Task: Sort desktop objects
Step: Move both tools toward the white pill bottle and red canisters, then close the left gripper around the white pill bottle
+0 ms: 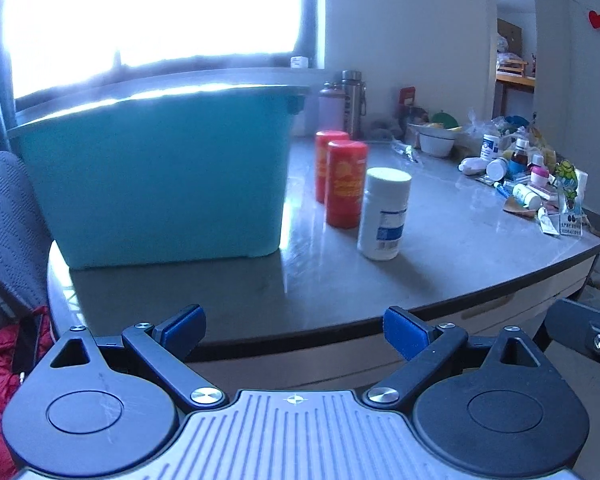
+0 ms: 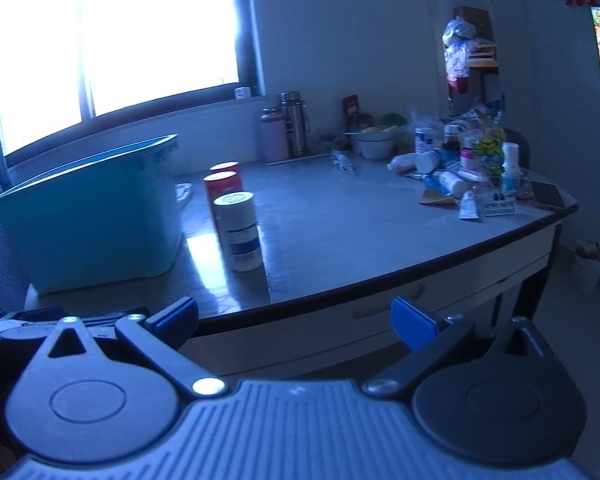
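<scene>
While both grippers hang short of table edge (image 1: 420, 312), empty: left gripper (image 1: 294, 330) spread wide, right gripper (image 2: 294, 324) likewise. White bottle (image 1: 384, 214) upright beside teal bin (image 1: 160, 176), two red canisters (image 1: 346, 184) just behind, small-item clutter (image 1: 520, 176) well apart at far right. Judged best (bin contents hidden): square up on upright sides, close mid-height, avoid toppling neighbours.

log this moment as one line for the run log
phase: pre-grasp | left tongs: open, empty, off table edge | right tongs: open, empty | white bottle: upright beside teal bin | far-right clutter: unsorted
</scene>
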`<action>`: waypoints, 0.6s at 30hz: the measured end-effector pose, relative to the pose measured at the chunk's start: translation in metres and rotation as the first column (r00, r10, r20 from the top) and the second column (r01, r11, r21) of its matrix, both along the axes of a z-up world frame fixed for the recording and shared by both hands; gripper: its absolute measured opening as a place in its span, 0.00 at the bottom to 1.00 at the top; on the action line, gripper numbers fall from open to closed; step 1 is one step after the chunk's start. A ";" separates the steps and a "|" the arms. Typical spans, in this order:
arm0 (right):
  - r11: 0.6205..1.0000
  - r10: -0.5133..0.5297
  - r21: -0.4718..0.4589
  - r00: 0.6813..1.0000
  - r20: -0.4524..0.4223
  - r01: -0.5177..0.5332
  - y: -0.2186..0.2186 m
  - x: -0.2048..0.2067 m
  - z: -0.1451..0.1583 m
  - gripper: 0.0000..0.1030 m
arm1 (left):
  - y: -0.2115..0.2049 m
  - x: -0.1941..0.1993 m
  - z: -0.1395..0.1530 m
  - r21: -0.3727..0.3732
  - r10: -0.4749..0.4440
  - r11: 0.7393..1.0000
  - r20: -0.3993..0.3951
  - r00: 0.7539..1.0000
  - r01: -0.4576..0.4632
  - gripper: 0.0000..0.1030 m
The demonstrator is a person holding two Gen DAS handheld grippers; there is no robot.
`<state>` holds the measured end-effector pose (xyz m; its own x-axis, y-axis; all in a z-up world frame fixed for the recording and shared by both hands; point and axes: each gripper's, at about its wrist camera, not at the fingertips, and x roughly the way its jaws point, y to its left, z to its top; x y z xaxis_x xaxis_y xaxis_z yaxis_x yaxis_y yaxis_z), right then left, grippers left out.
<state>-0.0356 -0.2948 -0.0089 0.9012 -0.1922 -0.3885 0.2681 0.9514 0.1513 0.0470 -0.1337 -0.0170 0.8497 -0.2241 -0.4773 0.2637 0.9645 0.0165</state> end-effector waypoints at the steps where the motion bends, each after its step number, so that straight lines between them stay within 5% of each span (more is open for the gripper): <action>1: 1.000 -0.008 0.002 1.000 0.002 0.008 -0.003 0.000 0.000 1.00 | -0.005 0.000 0.002 -0.005 -0.007 1.000 0.005 1.000 0.007 0.94; 18: 0.996 -0.090 0.011 0.996 -0.022 0.090 -0.047 0.005 -0.006 1.00 | -0.068 0.039 0.001 -0.008 -0.074 0.997 0.010 0.997 0.074 0.94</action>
